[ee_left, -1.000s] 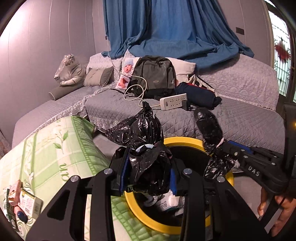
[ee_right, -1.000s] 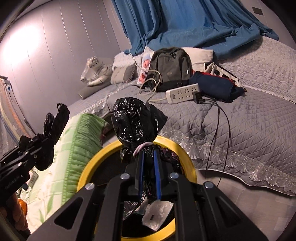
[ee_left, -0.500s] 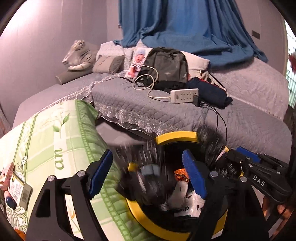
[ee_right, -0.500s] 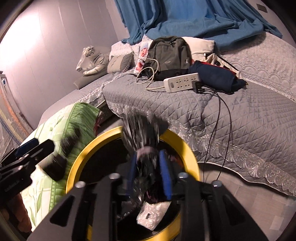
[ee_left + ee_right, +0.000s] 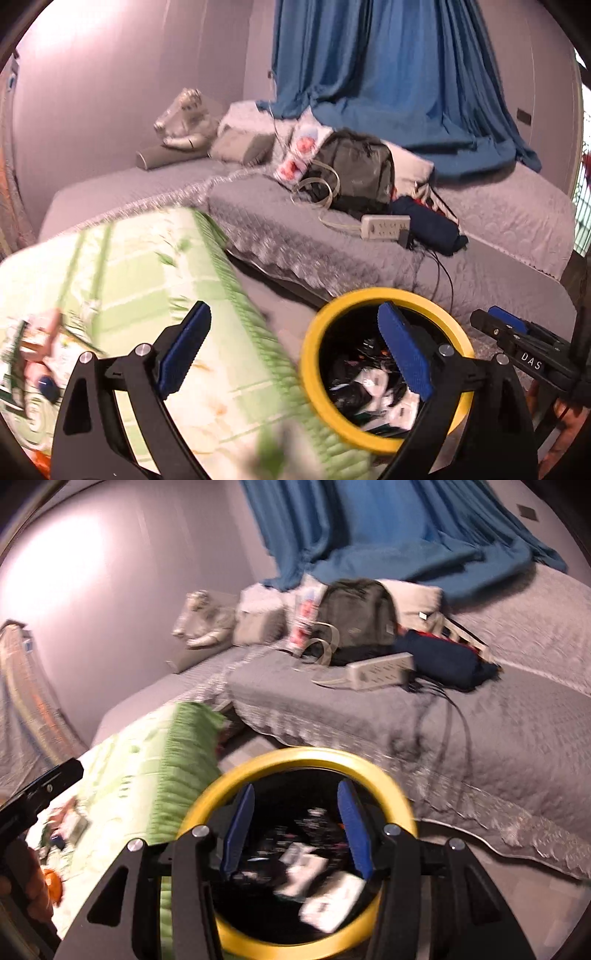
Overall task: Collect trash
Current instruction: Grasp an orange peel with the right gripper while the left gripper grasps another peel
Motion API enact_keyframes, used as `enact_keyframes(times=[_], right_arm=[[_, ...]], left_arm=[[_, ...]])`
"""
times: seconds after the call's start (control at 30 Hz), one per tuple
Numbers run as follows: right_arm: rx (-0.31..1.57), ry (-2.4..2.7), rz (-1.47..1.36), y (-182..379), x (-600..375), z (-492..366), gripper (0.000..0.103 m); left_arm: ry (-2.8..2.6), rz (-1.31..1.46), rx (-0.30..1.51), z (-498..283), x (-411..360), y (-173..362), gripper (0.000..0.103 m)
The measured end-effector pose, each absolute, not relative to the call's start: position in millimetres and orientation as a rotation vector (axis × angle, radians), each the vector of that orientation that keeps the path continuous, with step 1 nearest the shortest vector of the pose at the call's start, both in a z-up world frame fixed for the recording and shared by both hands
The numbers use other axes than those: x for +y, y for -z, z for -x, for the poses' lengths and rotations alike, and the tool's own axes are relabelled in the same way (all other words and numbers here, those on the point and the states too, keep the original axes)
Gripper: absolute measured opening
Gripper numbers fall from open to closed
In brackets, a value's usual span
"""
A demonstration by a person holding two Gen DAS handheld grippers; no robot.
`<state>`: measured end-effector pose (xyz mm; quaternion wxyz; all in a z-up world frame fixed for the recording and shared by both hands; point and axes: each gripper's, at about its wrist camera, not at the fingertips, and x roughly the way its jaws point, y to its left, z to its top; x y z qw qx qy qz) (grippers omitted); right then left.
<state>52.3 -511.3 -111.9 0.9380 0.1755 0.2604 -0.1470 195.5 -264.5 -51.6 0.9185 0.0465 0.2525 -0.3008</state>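
A yellow-rimmed trash bin [image 5: 312,360] stands on the floor beside the bed, holding black bag plastic and white wrappers [image 5: 369,384]. It also shows in the right wrist view [image 5: 295,757], with trash [image 5: 314,867] inside. My left gripper [image 5: 291,350] is open and empty, above the bin's left rim and the green mat. My right gripper [image 5: 295,827] is open and empty, directly over the bin mouth. The right gripper [image 5: 517,332] also shows at the right edge of the left wrist view. Both views are motion-blurred.
A green patterned mat [image 5: 129,288] lies left of the bin with small items [image 5: 33,354] on it. A grey quilted bed [image 5: 480,266] carries a backpack [image 5: 354,173], a power strip [image 5: 384,227] with cables, a dark bundle [image 5: 428,225], pillows and a plush toy [image 5: 181,118].
Both grippers were shut on the black trash bag's corners; they have opened and the bag has dropped into the bin. Both grippers have lifted and pulled back.
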Motion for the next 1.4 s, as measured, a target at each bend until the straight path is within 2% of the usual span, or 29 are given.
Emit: enact_keyframes(times=[0.13,0.27,0.4,0.63,0.87,1.07,1.17,1.4], right_arm=[[0.516,0.148,-0.305,90,-461,-63,0.045],[0.538,-0.010,-0.215,79,-399,-81,0.047],[0.634,-0.284,-0.106,86,-313,-108,0.052],[0.765,-0.508,0.047,112,-204,-134,0.052],[0.897,-0.577,0.098,141,-152,-157,0.052],[0.934,-0.572,0.109,154,-139,-166,0.051],[0.960,-0.572,0.099,159,-138,-173,0.038],[0.951,-0.571,0.040,159,-146,-175,0.028]], left_arm=[[0.605,-0.107,0.407,-178,-200,32,0.091],[0.581,-0.115,0.377,-167,-121,36,0.092],[0.496,-0.150,0.434,-156,-37,58,0.093],[0.369,0.004,0.562,-132,71,96,0.094],[0.366,-0.013,0.599,-129,83,112,0.094],[0.421,-0.047,0.626,-130,72,125,0.094],[0.429,-0.052,0.647,-135,68,131,0.094],[0.427,-0.068,0.706,-143,58,141,0.094]])
